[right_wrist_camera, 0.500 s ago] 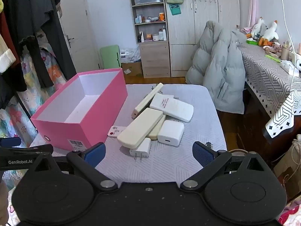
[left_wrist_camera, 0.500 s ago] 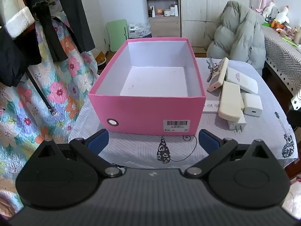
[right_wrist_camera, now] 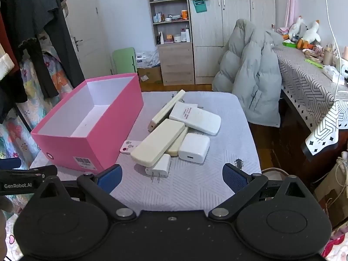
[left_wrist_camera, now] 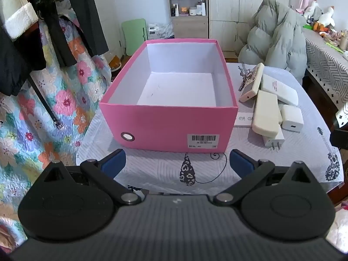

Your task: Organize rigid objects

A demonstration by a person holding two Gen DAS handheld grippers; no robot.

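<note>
An empty pink box (left_wrist_camera: 169, 126) with a white inside stands on the table; it also shows in the right wrist view (right_wrist_camera: 91, 139). To its right lies a pile of rigid items: a cream remote (right_wrist_camera: 157, 142), a white remote with red print (right_wrist_camera: 195, 117), a square white charger (right_wrist_camera: 194, 148), a white plug adapter (right_wrist_camera: 158, 168), a tilted beige remote (right_wrist_camera: 167, 108) and a small white remote (right_wrist_camera: 129, 146). The pile also shows in the left wrist view (left_wrist_camera: 266, 114). My left gripper (left_wrist_camera: 177, 163) is open and empty just in front of the box. My right gripper (right_wrist_camera: 171, 177) is open and empty just in front of the pile.
The table has a light patterned cloth (right_wrist_camera: 195, 184). A grey puffer jacket (right_wrist_camera: 250, 82) hangs on a chair behind it. A second table (right_wrist_camera: 308, 82) stands at right. Clothes and a floral quilt (left_wrist_camera: 43, 97) hang at left. Shelves (right_wrist_camera: 171, 28) line the back wall.
Both grippers have shifted only slightly; the pile sits a little closer in the right wrist view. Nothing was taken hold of.
</note>
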